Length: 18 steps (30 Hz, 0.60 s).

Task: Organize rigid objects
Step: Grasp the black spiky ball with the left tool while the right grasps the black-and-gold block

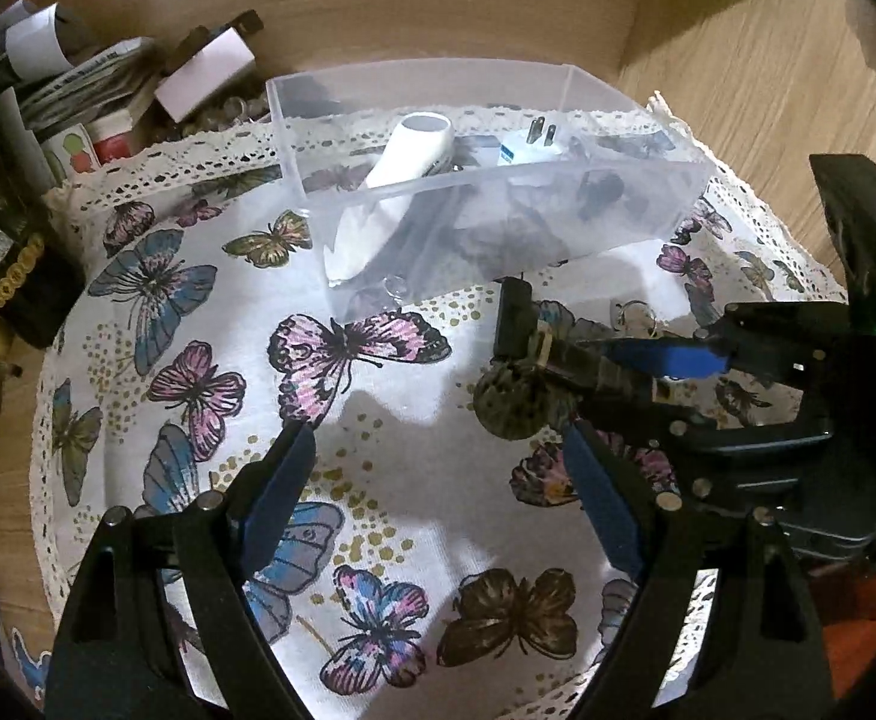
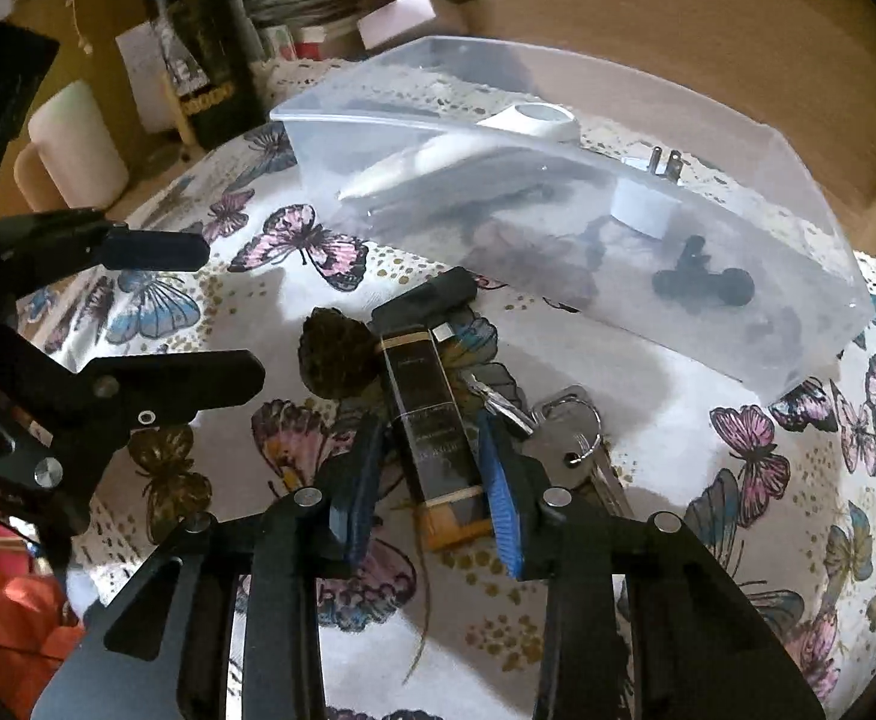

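A clear plastic bin [image 1: 558, 222] [image 2: 738, 324] stands on the butterfly cloth [image 1: 210, 312]. It holds a white tube-like device [image 1: 414, 150] [image 2: 498, 132], a white plug adapter [image 1: 528, 141] [image 2: 645, 204] and a black clip [image 2: 702, 282]. My right gripper [image 2: 432, 468] [image 1: 612, 369] is shut on a slim dark rectangular case [image 2: 429, 420] with gold bands, just in front of the bin. A dark round pom-pom [image 2: 336, 360] [image 1: 513, 402] lies beside the case. Keys on a ring [image 2: 576, 438] lie right of it. My left gripper [image 1: 438, 480] is open and empty above the cloth.
Bottles, boxes and papers [image 1: 78, 90] crowd the far left behind the cloth. A dark bottle [image 2: 210, 42] and a white candle [image 2: 78, 144] stand at the left. A wooden wall [image 1: 438, 6] rises behind the bin.
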Each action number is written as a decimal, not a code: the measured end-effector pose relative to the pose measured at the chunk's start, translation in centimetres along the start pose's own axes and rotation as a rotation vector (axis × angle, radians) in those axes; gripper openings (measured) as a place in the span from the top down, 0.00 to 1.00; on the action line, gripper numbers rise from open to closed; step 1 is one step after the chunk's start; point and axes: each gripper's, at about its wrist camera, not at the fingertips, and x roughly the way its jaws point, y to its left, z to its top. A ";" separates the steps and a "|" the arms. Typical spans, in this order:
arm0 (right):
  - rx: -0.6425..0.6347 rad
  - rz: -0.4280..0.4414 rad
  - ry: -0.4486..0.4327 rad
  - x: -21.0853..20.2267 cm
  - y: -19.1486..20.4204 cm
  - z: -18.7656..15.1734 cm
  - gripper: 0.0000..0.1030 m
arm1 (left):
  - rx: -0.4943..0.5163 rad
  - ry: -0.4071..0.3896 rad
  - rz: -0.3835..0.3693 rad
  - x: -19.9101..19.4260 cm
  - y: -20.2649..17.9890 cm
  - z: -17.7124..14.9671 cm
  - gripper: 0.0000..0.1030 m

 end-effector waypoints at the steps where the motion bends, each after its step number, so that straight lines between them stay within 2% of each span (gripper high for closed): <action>1: 0.010 0.002 -0.004 0.0 0.0 0.1 0.74 | -0.002 0.005 -0.004 0.2 0.0 0.0 0.17; 2: 0.017 0.001 -0.008 0.1 -0.1 0.2 0.78 | -0.002 0.008 -0.009 0.4 -0.1 0.1 0.17; 5: 0.032 -0.061 -0.036 0.1 0.0 0.4 0.79 | 0.003 0.002 -0.017 0.4 -0.5 0.3 0.18; 12: 0.124 -0.063 -0.106 -2.4 -1.8 0.4 0.79 | 0.066 0.019 -0.024 1.8 -2.7 1.1 0.36; 14: 0.140 -0.074 -0.111 -2.8 -2.1 0.3 0.79 | 0.077 0.030 -0.021 2.6 -3.2 1.4 0.46; 16: 0.157 -0.080 -0.116 -3.1 -2.4 0.1 0.79 | 0.082 0.051 -0.025 3.5 -3.4 1.6 0.63; 18: 0.167 -0.087 -0.124 -3.8 -2.8 -0.2 0.79 | 0.081 0.037 -0.005 3.6 -3.5 1.5 0.68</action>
